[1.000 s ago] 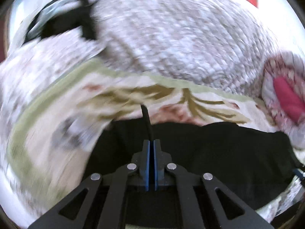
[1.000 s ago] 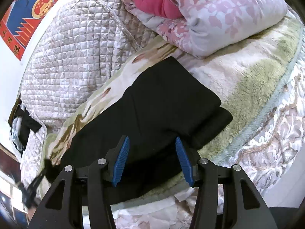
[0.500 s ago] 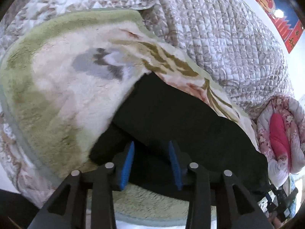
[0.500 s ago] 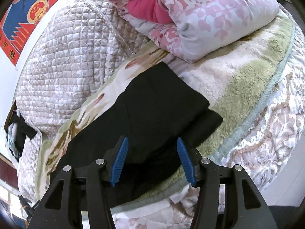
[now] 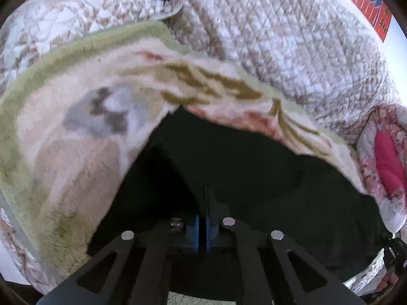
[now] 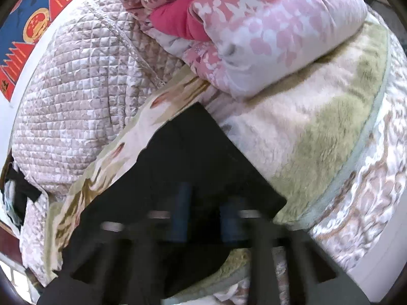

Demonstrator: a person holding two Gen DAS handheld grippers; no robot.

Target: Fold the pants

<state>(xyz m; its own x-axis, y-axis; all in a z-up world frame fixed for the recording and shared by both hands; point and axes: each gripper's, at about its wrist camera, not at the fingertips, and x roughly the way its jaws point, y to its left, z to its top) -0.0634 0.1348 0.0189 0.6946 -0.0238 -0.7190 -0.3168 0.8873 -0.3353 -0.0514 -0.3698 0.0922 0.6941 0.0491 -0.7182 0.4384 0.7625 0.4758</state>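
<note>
A bed covered by a plush cream blanket with a green border and leaf pattern (image 6: pixel 318 137) fills both views, with a beige quilted bedspread (image 5: pixel 292 45) behind it. Black fabric pants (image 6: pixel 193 157) lie flat along the bed's near edge. They look soft, light and limp, likely to sag and slide, so both near-edge corners seem the best holds. A folded pink floral duvet with a red lining (image 6: pixel 254 38) sits just beyond the pants' far right end, near enough to crowd a fold that way. A red and blue wall poster (image 6: pixel 30 25) hangs behind. The left claw (image 5: pixel 205 203) is pinched onto the pants' near edge. The right claw (image 6: pixel 203 203), blurred, is closing with pants fabric between its pads.
</note>
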